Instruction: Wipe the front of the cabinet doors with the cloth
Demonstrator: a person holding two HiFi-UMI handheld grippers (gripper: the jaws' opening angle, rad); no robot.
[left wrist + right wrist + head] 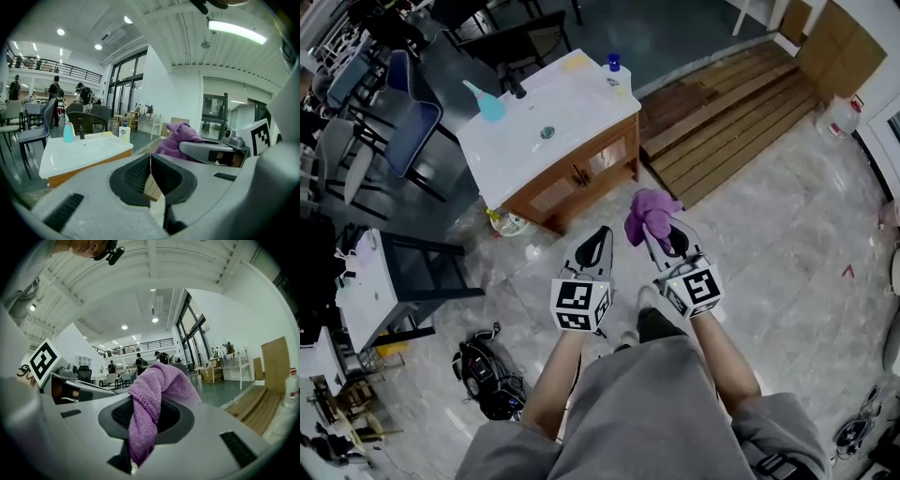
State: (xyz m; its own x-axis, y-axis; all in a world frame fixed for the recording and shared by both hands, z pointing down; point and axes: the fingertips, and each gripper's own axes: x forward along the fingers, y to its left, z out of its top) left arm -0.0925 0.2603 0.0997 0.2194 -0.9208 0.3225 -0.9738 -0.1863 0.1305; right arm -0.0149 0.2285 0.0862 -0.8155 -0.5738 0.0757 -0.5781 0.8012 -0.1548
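Note:
A purple cloth (649,215) is bunched at the tip of my right gripper (661,234), which is shut on it; in the right gripper view the cloth (152,404) hangs down between the jaws. My left gripper (598,246) is shut and holds nothing; its jaws meet in the left gripper view (151,176). Ahead stands a wooden vanity cabinet (581,173) with a white sink top (539,112) and two brown doors. Both grippers are held in the air, well short of the doors. From the left gripper view I see the cloth (178,138) off to the right.
A teal bottle (487,101), a black tap (517,89) and a soap bottle (614,69) stand on the sink top. Wooden decking (727,112) lies to the right. A black side table (412,272), chairs and a dark bag (483,375) are at the left.

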